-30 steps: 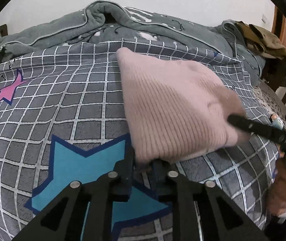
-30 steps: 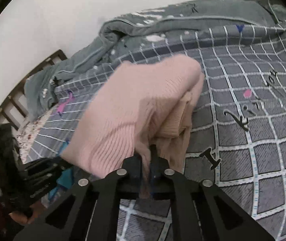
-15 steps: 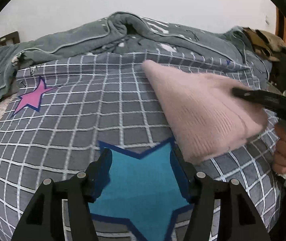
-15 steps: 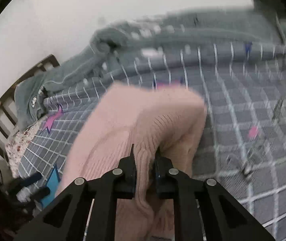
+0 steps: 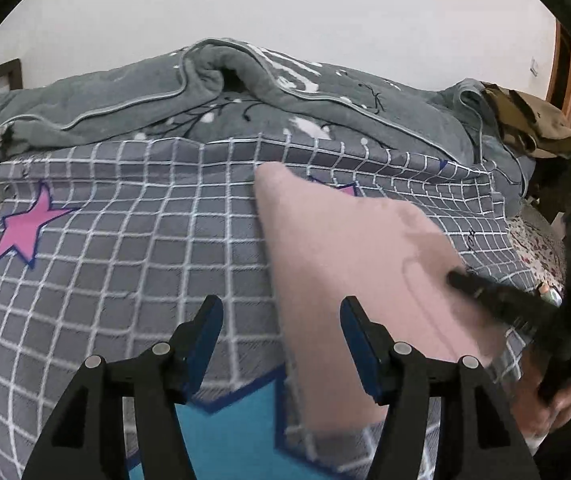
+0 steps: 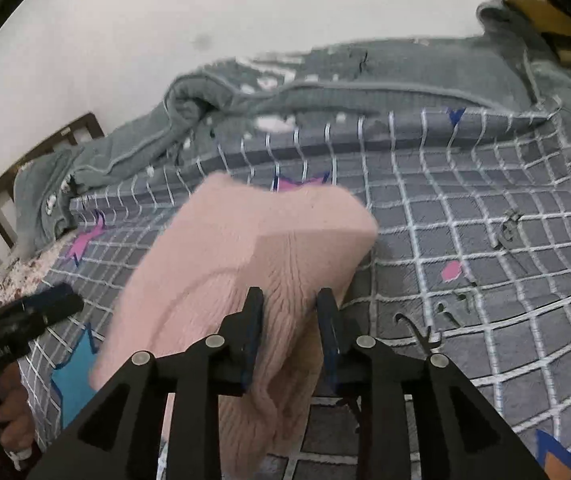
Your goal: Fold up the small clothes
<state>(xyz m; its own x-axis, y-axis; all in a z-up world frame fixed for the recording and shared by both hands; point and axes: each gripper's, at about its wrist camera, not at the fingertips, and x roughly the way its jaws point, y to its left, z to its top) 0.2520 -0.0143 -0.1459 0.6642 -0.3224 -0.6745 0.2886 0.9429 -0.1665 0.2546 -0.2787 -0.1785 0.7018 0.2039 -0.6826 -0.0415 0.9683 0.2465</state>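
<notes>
A folded pink knit sweater (image 5: 349, 256) lies on the grey checked bed sheet (image 5: 125, 248). My left gripper (image 5: 279, 316) is open and empty, just left of the sweater's near edge, its right finger over the knit. My right gripper (image 6: 290, 312) is open, its jaws standing on either side of a fold of the sweater (image 6: 269, 248) with gaps showing. The right gripper also shows in the left wrist view (image 5: 461, 280), its tip resting over the sweater's right side. The left gripper shows at the left of the right wrist view (image 6: 41, 308).
A rumpled grey blanket (image 5: 213, 92) is piled along the far edge of the bed against the white wall. An olive-brown garment (image 5: 533, 120) lies at the far right. A wooden bed frame (image 6: 25, 168) stands at the left. Star prints mark the sheet.
My left gripper let go of the sweater's near edge, opened and drew back left. My right gripper, shut on the fold until half a second ago, has opened around it.
</notes>
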